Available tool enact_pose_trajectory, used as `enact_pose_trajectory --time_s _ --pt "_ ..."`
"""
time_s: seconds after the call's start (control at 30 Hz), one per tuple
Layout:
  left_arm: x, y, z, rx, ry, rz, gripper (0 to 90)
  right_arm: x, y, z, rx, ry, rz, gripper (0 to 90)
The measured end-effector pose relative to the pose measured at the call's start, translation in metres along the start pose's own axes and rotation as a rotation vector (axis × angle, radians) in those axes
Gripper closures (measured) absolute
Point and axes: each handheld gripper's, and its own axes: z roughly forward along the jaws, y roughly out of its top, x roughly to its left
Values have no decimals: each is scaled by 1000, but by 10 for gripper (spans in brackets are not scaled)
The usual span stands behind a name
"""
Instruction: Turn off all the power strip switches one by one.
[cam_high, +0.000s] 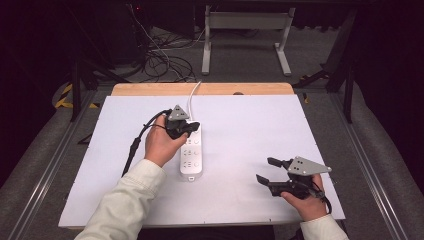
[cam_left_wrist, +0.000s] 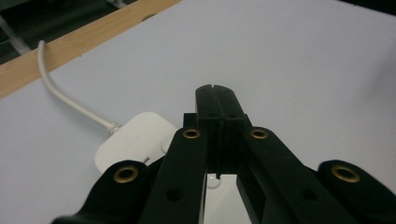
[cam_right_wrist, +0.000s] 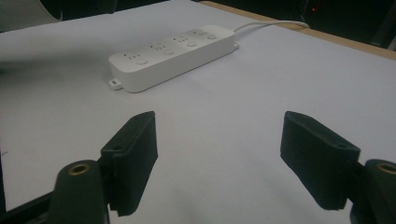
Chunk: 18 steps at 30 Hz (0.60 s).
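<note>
white strip (cam_high: 192, 150) lies mid-table, cord (cam_high: 195, 90) at 12 o'clock; left gripper (cam_high: 187, 128), jaws closed empty, should press its far switch squarely, while right gripper (cam_high: 265, 169) waits wide at 4 o'clock.

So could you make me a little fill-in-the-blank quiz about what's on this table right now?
1. The left gripper hangs over the power strip with its jaws ____.
2. The right gripper has its jaws ____, with nothing between them.
3. The power strip's cord is ____ in colour.
4. The cord runs off the table at its ____ edge.

Missing words: shut; open; white; far
</note>
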Motion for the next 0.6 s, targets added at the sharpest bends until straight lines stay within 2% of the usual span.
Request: enact_pose_trajectory --time_s 0.07,0.1,0.17,0.23,0.5,0.6 --pt "-4 -4 -2 10 -7 12 900 0 0 0 -3 2 -1 282" --pt "-5 -7 -4 14 -7 32 900 1 0 -1 -4 3 -1 282" --pt "-7 -14 -4 2 -62 46 900 1 0 -1 -4 3 -1 282" --pt "-7 -23 -1 39 -43 62 900 0 0 1 0 2 -3 282" --pt "-1 -35 8 50 -46 11 900 0 0 2 9 -1 -2 281" --pt "0 -37 12 52 -40 4 900 1 -1 2 8 2 -3 281"
